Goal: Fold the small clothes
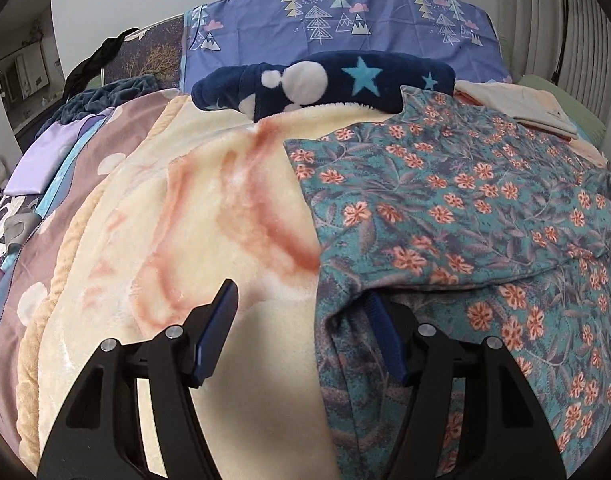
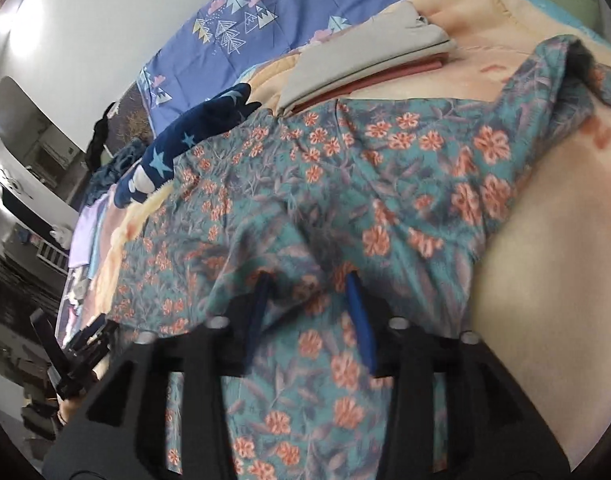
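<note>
A teal garment with orange flowers lies on a cream blanket on the bed, its upper part folded over. My left gripper is open at the garment's left edge; its right finger sits under a raised fold of the cloth, its left finger over bare blanket. In the right wrist view the same garment fills the middle. My right gripper stands open with both blue fingers pressed against the cloth, which bulges between them. The view is blurred.
A navy star-patterned fleece lies at the head of the bed before a purple tree-print pillow. A stack of folded cream and pink clothes sits at the far right, also in the right wrist view. The left gripper shows at far left.
</note>
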The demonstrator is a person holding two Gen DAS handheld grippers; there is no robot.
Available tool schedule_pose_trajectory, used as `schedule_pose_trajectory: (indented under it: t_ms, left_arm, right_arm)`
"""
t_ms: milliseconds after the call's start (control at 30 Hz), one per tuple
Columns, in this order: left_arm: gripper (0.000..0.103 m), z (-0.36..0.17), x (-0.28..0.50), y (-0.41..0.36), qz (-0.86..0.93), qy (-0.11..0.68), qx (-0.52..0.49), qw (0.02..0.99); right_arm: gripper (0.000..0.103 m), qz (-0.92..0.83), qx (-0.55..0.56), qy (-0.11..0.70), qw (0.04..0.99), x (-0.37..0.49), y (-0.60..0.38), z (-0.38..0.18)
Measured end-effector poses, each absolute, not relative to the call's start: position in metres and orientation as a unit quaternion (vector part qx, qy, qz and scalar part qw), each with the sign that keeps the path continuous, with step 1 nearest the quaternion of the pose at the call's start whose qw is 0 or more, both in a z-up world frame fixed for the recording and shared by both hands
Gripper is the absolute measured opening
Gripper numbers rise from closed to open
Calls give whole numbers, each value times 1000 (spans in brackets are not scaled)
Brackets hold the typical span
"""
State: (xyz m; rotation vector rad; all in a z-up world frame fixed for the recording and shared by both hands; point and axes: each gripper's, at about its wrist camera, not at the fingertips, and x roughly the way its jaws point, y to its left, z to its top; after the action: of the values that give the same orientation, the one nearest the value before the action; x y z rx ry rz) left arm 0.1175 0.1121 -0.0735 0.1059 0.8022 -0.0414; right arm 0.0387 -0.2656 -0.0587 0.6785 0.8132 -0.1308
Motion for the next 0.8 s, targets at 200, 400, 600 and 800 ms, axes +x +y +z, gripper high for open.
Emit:
schedule_pose_trajectory:
  t_ms: [200, 400, 600, 800]
  left_arm:
    - [65, -77, 116, 118, -26, 396, 33, 917]
    - [65, -72, 114, 121, -77, 390, -4, 917]
    - [72, -42, 112, 116, -141, 356, -33, 923]
    - [72, -65, 187, 103, -108, 418, -23, 902]
  right_arm:
    - [71, 42, 343, 409, 845, 45, -266, -47]
    - [76, 46, 311, 430, 846, 54, -275, -29]
    - [76, 57, 291, 483, 824, 116, -290, -35]
    - [9, 47, 225, 555, 799, 158, -254, -57]
